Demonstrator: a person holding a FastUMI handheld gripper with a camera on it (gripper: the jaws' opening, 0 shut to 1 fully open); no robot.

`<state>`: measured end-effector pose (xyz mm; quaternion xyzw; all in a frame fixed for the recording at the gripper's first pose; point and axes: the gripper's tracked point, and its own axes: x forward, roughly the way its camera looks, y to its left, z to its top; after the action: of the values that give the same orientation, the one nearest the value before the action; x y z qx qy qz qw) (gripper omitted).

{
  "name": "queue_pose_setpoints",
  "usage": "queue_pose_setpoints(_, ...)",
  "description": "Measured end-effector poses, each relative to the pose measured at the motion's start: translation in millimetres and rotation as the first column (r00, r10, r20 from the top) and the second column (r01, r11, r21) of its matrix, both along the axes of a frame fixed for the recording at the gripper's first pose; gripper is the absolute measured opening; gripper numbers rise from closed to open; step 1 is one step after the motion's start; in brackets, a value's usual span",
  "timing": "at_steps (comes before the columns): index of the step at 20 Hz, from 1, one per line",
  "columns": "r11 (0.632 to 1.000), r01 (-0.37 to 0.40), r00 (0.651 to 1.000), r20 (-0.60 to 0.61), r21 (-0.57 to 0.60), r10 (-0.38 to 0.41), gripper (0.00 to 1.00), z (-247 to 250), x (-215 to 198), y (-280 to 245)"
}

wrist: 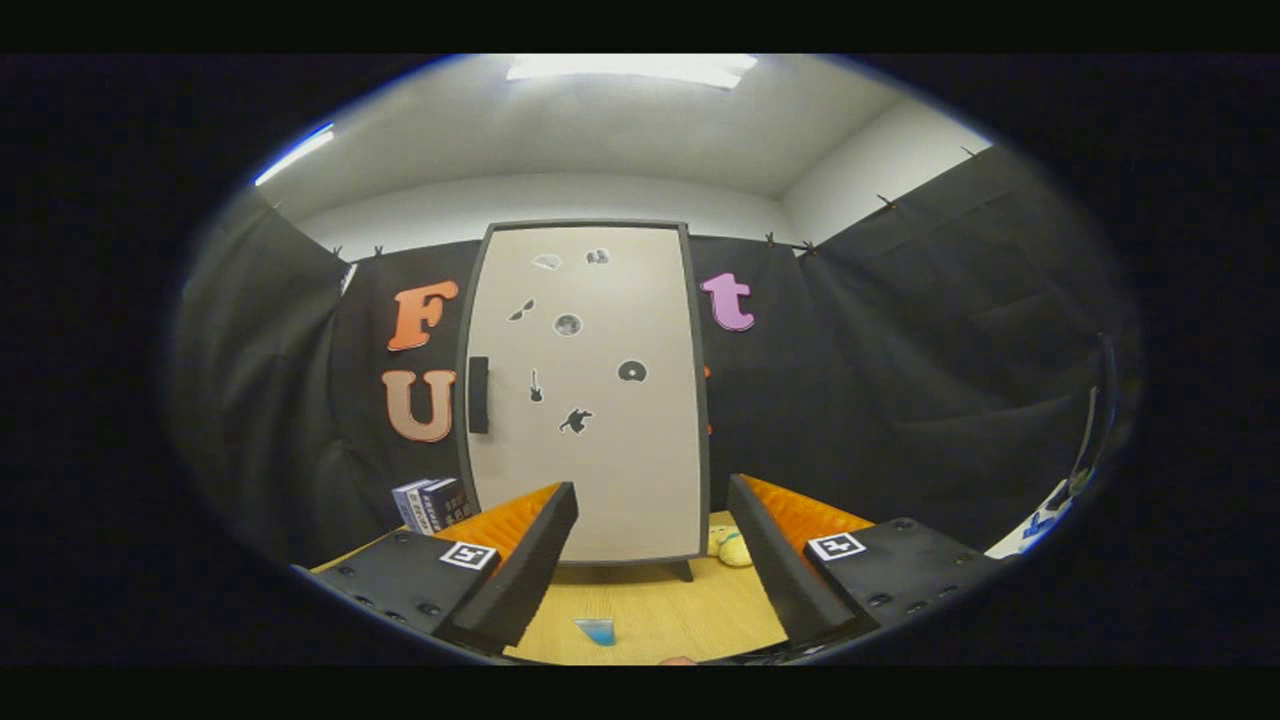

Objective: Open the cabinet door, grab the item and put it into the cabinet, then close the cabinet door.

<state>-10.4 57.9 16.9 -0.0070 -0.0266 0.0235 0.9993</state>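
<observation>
A tall white cabinet (585, 390) with a dark frame stands upright on the wooden table (650, 605), straight ahead beyond my fingers. Its door is shut, with a black handle (478, 394) on the left edge and several small stickers on the front. A small yellow soft item (732, 547) lies on the table at the cabinet's right foot, partly hidden by my right finger. My gripper (652, 500) is open, its fingers spread wide with nothing between them, still well short of the cabinet.
A dark box with printed sides (432, 503) stands left of the cabinet's base. A small blue piece (596, 631) lies on the table between my fingers, close to me. Black cloth walls close in the booth on the left, back and right.
</observation>
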Motion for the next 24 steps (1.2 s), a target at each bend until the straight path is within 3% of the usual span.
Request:
queue_pose_setpoints(11, 0.999, -0.046, 0.998, -0.03, 0.013, 0.047, 0.97, 23, 20, 42)
queue_pose_setpoints(24, 0.99, -0.122, 0.99, -0.073, -0.07, 0.117, 0.97, 38, 125, 164)
